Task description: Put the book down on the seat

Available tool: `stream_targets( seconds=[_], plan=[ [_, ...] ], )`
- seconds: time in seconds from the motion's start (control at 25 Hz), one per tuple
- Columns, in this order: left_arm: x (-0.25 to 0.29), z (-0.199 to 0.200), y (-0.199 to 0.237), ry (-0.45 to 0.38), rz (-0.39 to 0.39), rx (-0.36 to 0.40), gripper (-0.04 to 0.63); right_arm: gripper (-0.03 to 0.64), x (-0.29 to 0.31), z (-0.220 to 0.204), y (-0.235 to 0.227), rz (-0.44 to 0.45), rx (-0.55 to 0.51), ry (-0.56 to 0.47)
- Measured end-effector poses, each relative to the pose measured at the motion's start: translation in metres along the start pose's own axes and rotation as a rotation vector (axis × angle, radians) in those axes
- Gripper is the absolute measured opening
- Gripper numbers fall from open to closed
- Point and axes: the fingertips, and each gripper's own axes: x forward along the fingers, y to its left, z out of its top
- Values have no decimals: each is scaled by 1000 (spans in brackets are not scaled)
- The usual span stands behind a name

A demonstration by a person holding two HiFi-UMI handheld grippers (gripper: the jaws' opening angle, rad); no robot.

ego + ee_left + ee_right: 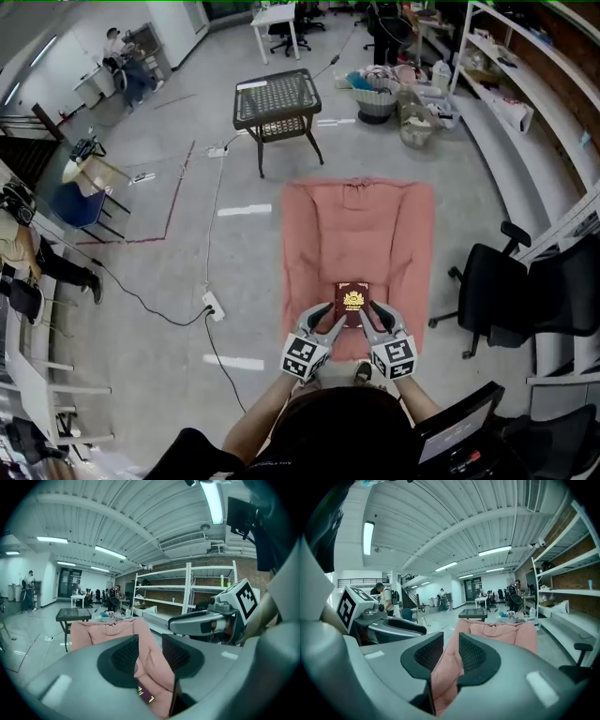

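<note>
On the seat (pixel 319 234), we risk nudging the book (pixel 353 300) off its near edge: left hand-held gripper (pixel 327 316) and right hand-held gripper (pixel 371 316) flank it, jaws apart.

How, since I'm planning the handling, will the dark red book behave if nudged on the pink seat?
Probably stiff: the book shows a flat cover with straight edges. Likely light, since it looks thin and small against the pink seat. It should stay put rather than slide, as that padding looks soft.
</note>
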Motion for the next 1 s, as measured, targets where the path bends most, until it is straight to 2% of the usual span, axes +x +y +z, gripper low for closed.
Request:
stream_targets(
  seconds=[0.12, 0.32, 0.6, 0.72, 0.88, 1.0],
  plan=[
    [-4, 22, 11, -46, 27, 56, 138, 109, 7, 25, 5, -2, -35, -57],
    [-13, 44, 24, -112, 67, 68, 114, 94, 10, 58, 14, -11, -74, -127],
    [-24, 77, 35, -209, 98, 126, 98, 77, 10, 98, 27, -34, -133, -242],
    [-28, 96, 32, -271, 116, 164, 89, 70, 3, 108, 28, -52, -176, -247],
    [-39, 117, 29, -351, 156, 215, 67, 54, -6, 128, 32, -88, -158, -367],
    [-42, 123, 30, -382, 164, 226, 52, 40, -8, 131, 32, -105, -208, -345]
  ],
)
